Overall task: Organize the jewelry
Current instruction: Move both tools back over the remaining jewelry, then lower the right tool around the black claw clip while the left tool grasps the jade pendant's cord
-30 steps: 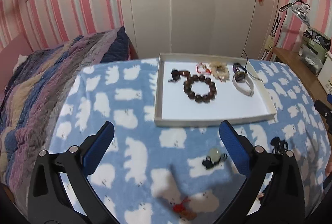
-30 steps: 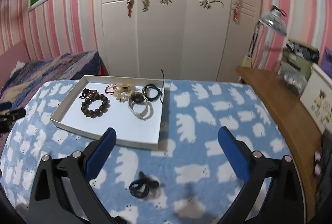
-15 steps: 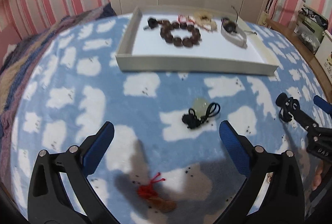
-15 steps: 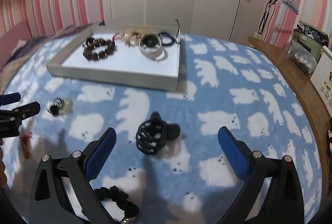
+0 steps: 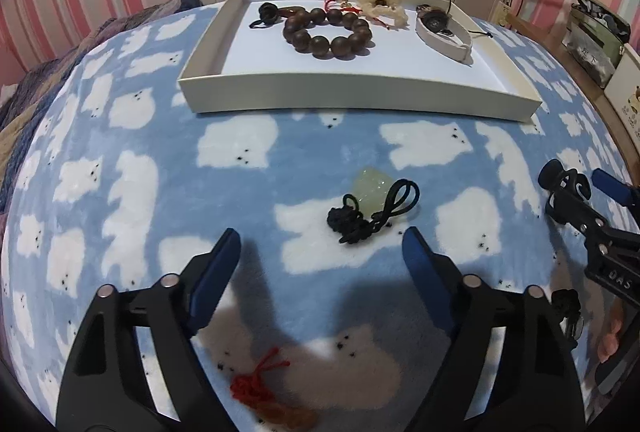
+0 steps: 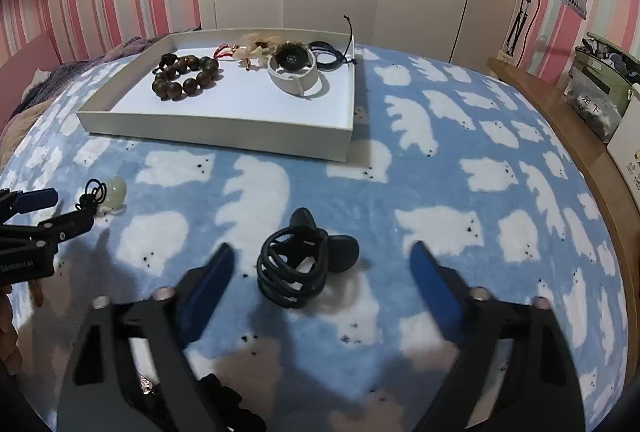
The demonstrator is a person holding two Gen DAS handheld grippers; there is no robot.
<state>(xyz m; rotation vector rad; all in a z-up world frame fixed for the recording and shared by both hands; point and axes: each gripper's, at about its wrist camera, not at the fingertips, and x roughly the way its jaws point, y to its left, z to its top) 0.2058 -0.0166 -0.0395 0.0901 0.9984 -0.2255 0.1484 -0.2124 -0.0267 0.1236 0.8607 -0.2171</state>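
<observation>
— Closing, jaws still apart, the left gripper hangs over a pale green stone pendant on knotted black cord, untouched on the blue bear-print blanket.

— And the right gripper?

— Closing likewise around a coiled black cord bracelet, pads clear; the white cardboard tray lies beyond.

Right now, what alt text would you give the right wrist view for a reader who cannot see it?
The right claw hangs over a blue blanket, its jaws closing around but not touching a coiled black cord pendant. Behind lies a white tray holding a bead bracelet and other jewelry. At the left edge the left claw nears a pale green pendant.
</observation>
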